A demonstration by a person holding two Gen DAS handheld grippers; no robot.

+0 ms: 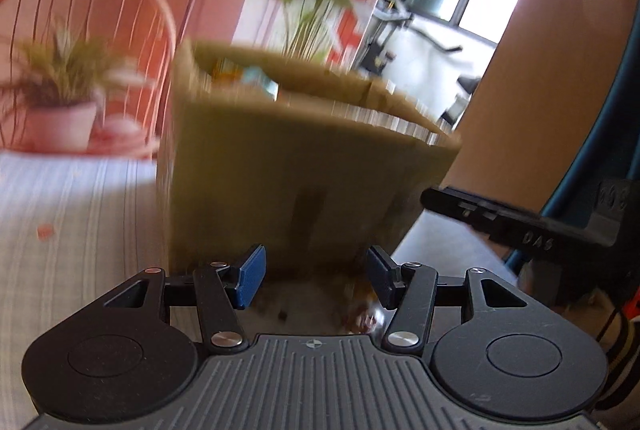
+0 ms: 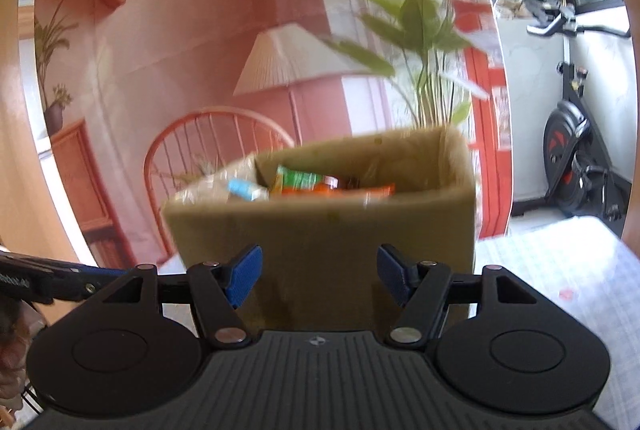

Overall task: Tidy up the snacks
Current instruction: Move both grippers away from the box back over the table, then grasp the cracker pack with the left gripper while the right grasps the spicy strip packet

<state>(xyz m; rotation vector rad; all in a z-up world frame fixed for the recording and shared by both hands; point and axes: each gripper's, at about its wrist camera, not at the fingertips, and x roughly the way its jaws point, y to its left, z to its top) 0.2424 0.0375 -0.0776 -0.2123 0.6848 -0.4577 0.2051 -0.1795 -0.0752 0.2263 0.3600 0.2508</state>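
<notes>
Left gripper (image 1: 316,276): we see its jaws wide apart, holding nothing, low before the box.
Box (image 1: 288,157): cardboard, open-topped, standing on the striped table (image 1: 80,230); blurred in both views.
Snacks (image 2: 312,183): packets in green, orange and pale blue lie inside the box, near its top.
Right gripper (image 2: 318,278): our jaws gape here too, empty, facing the box's front wall.
Handling: we judge the box stiff but light, its walls prone to bend, and the packets soft, crinkly and slippery.
Hold: we'd take a packet by an edge, or pinch the box rim.
</notes>
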